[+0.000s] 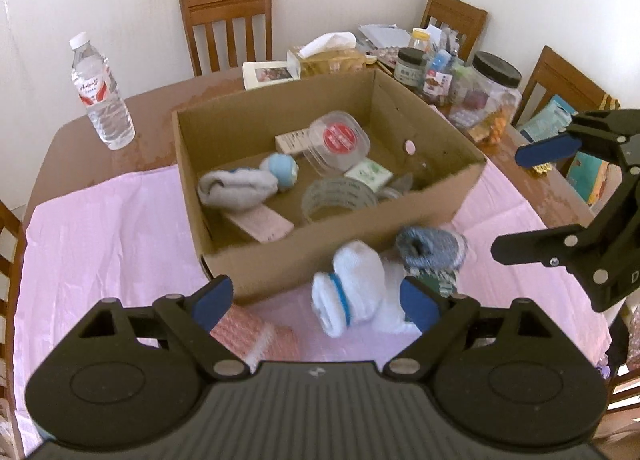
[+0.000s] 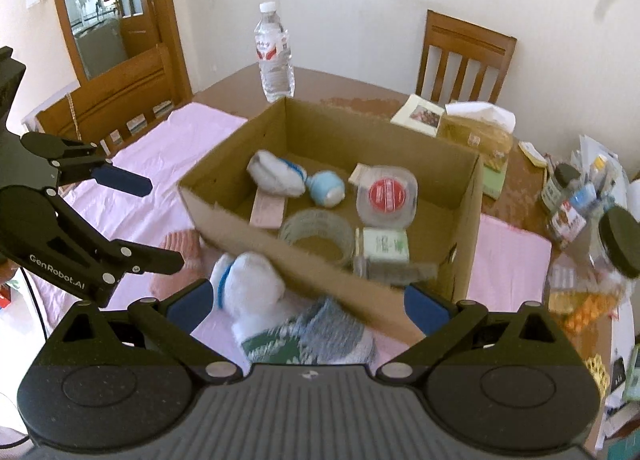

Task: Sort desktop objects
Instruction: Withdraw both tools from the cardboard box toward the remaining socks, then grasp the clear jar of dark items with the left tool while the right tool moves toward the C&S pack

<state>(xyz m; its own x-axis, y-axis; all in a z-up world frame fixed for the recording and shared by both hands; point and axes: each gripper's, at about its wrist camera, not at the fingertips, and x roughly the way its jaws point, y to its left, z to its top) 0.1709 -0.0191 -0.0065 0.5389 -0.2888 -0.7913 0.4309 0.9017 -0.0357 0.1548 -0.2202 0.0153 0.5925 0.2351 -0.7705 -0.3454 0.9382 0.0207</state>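
Note:
A cardboard box (image 1: 360, 248) (image 2: 464, 228) stands on a pink cloth (image 1: 100, 244). Inside lie a grey sock roll (image 1: 236, 188), a pale blue ball (image 1: 282, 170), a clear tub with a red lid (image 1: 338, 138), a tape roll (image 1: 340, 200) and small boxes. In front of the box lie a white sock roll with a blue band (image 1: 356, 292) (image 2: 248, 284), a blue-grey sock (image 1: 432, 248) (image 2: 320, 332) and a pink sock (image 1: 256, 336) (image 2: 180, 248). My left gripper (image 1: 316, 300) is open and empty above the white sock. My right gripper (image 2: 308, 304) is open and empty above the socks; it also shows in the left wrist view (image 1: 528, 200).
A water bottle (image 1: 102, 96) (image 2: 274, 56) stands behind the box. A tissue pack (image 1: 328, 52), jars (image 1: 496, 96) and papers crowd the table's right side. Wooden chairs (image 1: 228, 24) stand around the table.

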